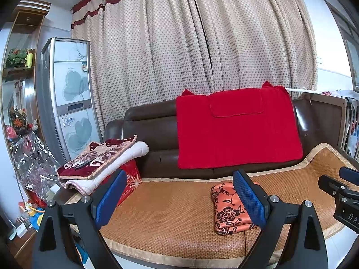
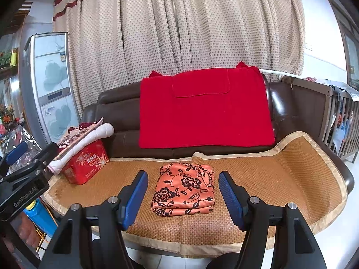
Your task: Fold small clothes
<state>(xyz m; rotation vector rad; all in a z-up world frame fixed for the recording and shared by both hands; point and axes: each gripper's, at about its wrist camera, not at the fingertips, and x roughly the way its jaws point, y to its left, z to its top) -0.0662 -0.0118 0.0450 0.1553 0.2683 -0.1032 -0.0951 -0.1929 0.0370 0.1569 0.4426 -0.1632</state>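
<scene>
An orange garment with a black flower print (image 2: pixel 185 189) lies folded into a neat rectangle on the woven mat (image 2: pixel 269 179) covering the sofa seat. It also shows in the left wrist view (image 1: pixel 228 210), partly behind the right finger. My right gripper (image 2: pixel 182 196) is open and empty, held in front of the garment with its blue pads either side of it, not touching. My left gripper (image 1: pixel 180 198) is open and empty, held to the left of the garment above the mat.
A red blanket (image 2: pixel 204 109) hangs over the brown sofa back (image 2: pixel 112 105). A red box (image 2: pixel 86 164) with folded quilts (image 2: pixel 85 135) on top sits at the seat's left end. A tall air conditioner (image 1: pixel 67 94) stands left; a wooden crib (image 2: pixel 336 116) right.
</scene>
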